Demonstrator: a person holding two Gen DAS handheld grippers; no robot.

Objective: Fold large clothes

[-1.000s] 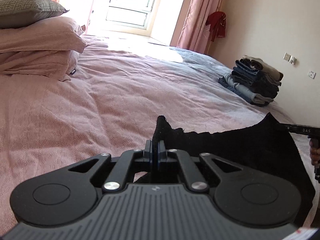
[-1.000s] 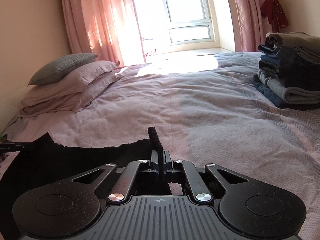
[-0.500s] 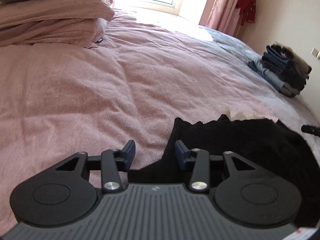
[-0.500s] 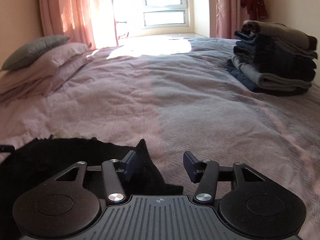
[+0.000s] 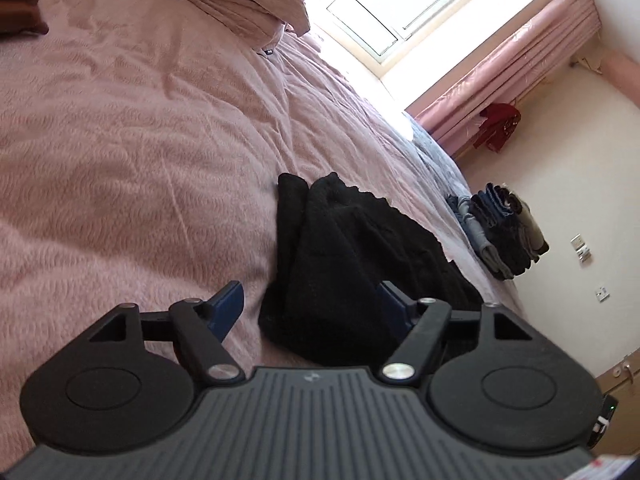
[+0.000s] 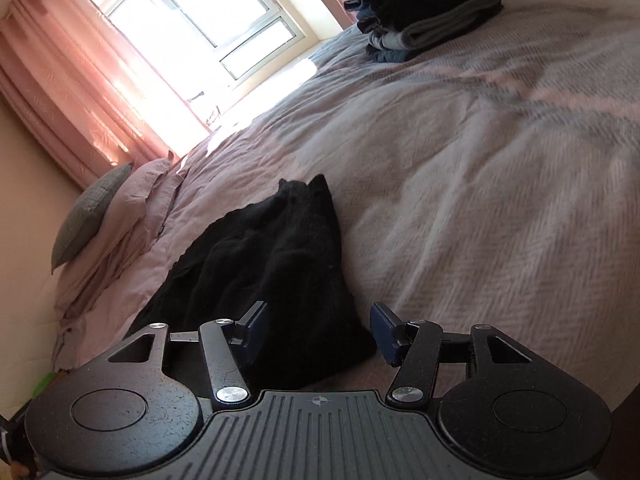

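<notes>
A black knitted garment (image 5: 348, 264) lies bunched on the pink bedspread (image 5: 140, 152); in the right wrist view the same garment (image 6: 276, 276) runs from near my fingers toward the pillows. My left gripper (image 5: 310, 306) is open, its blue-padded fingers spread wide, with the garment's near end lying between them, untouched as far as I can see. My right gripper (image 6: 318, 328) is also open, low over the garment's other near end, the left pad close to the cloth. Both views are tilted.
A stack of folded jeans and dark clothes (image 5: 502, 236) sits at the far side of the bed by the wall, also in the right wrist view as the stack (image 6: 420, 12). Pillows (image 6: 108, 216) lie at the head. A window with pink curtains (image 6: 72, 88) is behind.
One second ago both grippers were shut on the garment's raised edge. They opened and let it drop, and now both are tilted and spread wider around the garment's near ends.
</notes>
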